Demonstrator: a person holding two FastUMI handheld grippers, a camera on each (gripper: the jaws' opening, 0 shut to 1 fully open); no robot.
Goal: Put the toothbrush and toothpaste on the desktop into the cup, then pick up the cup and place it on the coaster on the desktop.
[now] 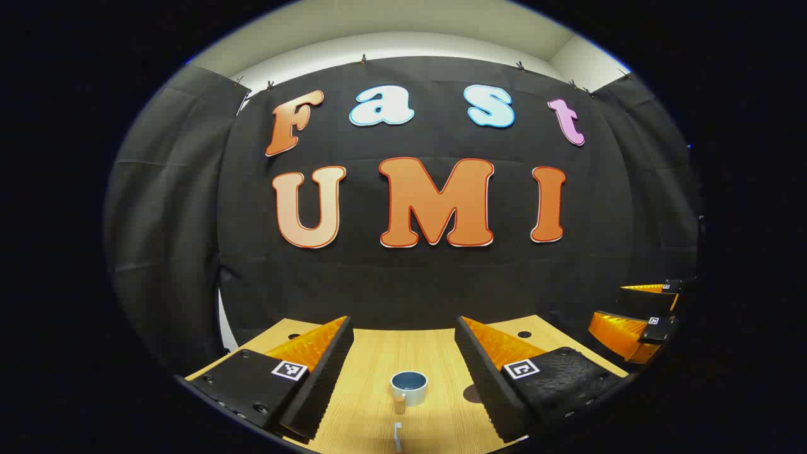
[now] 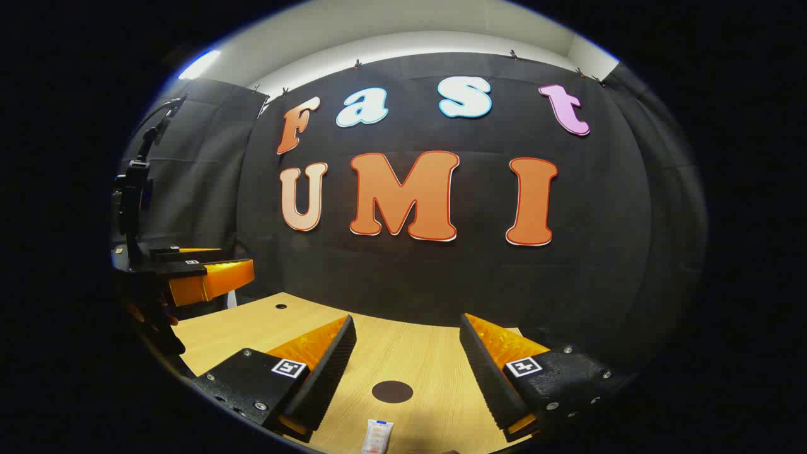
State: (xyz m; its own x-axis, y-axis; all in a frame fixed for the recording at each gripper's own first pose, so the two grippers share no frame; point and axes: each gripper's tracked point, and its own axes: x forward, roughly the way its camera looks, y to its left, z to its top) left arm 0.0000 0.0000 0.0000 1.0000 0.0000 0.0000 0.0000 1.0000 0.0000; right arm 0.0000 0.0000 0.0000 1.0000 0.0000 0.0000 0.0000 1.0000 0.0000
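Plainly, both the left gripper [image 1: 403,359] and right gripper [image 2: 406,359] hang wide and empty; a careless descent could topple the blue cup [image 1: 408,386] or skid the toothpaste tube [image 2: 377,437].

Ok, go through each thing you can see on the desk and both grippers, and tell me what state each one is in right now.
cup: upright on the desktop, mouth open, nothing seen sticking out of it.
toothbrush: lying on the desktop, in front of the cup.
toothpaste: lying flat on the desktop, not in the cup.
coaster: flat on the desktop, nothing on it.
left gripper: open, holding nothing.
right gripper: open, holding nothing.
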